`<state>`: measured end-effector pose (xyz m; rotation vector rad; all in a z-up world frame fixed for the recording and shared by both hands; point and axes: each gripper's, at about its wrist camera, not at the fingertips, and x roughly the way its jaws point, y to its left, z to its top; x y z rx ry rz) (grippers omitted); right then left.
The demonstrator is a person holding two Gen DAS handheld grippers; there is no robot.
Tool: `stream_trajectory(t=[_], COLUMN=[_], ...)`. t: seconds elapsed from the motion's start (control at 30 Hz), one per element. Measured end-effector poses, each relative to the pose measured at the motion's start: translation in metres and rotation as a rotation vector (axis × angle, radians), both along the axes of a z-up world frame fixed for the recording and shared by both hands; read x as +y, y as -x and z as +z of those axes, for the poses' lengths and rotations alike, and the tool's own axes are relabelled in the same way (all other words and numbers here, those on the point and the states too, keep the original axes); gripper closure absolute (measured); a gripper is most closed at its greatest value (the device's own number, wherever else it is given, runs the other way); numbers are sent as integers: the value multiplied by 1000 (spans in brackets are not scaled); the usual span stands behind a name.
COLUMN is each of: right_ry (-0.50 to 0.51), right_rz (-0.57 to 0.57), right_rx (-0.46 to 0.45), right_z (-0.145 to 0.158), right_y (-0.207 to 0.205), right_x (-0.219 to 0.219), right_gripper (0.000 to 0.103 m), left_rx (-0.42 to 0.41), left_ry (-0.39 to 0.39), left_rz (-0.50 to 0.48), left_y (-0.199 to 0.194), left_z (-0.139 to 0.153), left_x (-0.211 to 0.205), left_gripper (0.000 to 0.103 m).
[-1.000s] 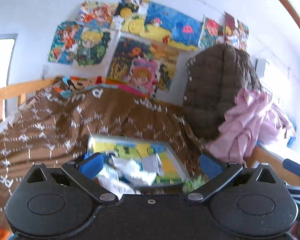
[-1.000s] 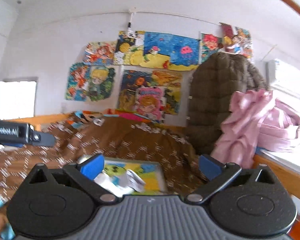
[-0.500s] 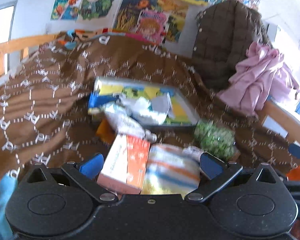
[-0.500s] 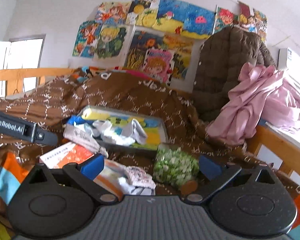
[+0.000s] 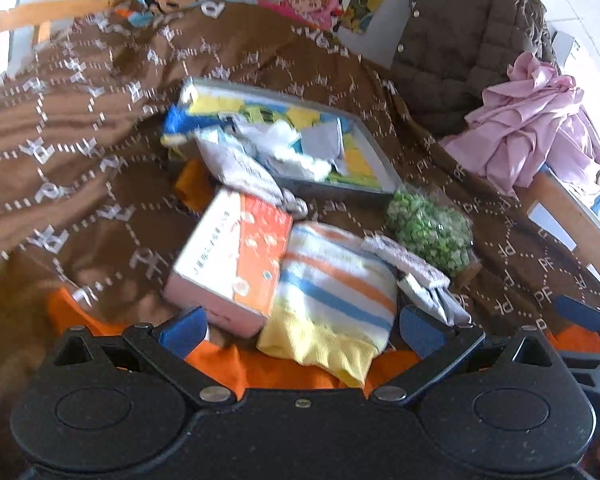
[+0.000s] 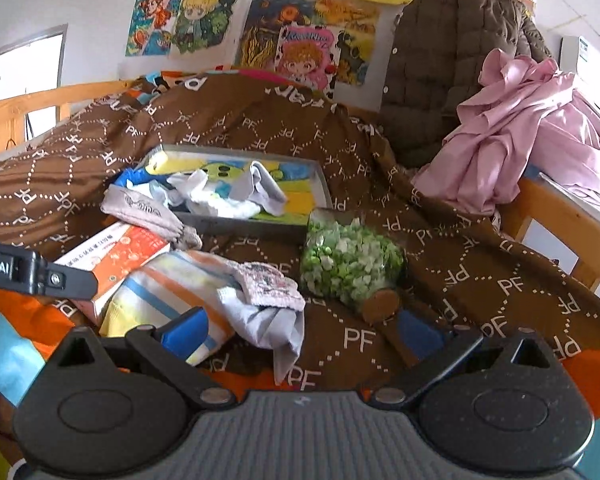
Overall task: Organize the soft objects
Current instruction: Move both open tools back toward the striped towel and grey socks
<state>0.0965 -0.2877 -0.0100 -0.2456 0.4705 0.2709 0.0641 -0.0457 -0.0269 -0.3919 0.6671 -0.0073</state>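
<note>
A pile of soft things lies on the bed. A folded cloth striped yellow, orange and blue sits right in front of my left gripper, which is open with nothing held. A crumpled white and pink patterned cloth lies just ahead of my open right gripper. An orange and white box leans on the striped cloth. Behind it a grey tray holds several small cloths, and a grey sock hangs over its near edge.
A clear bag of green bits lies right of the pile. A brown patterned quilt covers the bed. A pink garment and a brown quilted jacket hang over the wooden rail at right.
Both grippers have tipped down from the postered wall and moved closer to the pile. The box, the striped cloth and the green bag have come into view.
</note>
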Motion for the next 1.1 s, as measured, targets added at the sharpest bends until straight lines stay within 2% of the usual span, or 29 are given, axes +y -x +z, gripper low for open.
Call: stream_trajectory(t=[0.27,0.43,0.73,0.93,1.03,1.1], right_ry=[33,63,179,167,125,110], right_rz=[-6,-3,132,166,168,161], right_rx=[16,29,48,154,186,195], right_z=[-3,-6,-18,-40,-43,-44], right_y=[-8,-18,-38,-65,-74,-76], right_x=[0,0,13,15,13,10], right_gripper=[0,0,0,1,7,15], left_rx=[55,75,88,82,57,53], left_ry=[73,119,218,227,261,296], left_rz=[-14,13,61,73,56,52], left_y=[-16,-26,-47,-56,-59,-61], left_z=[-23,-38,-60,-69,-70,-71], left_x=[-6,-8,-7,-11,-13,-14], left_gripper=[1,1,1,1,2,6])
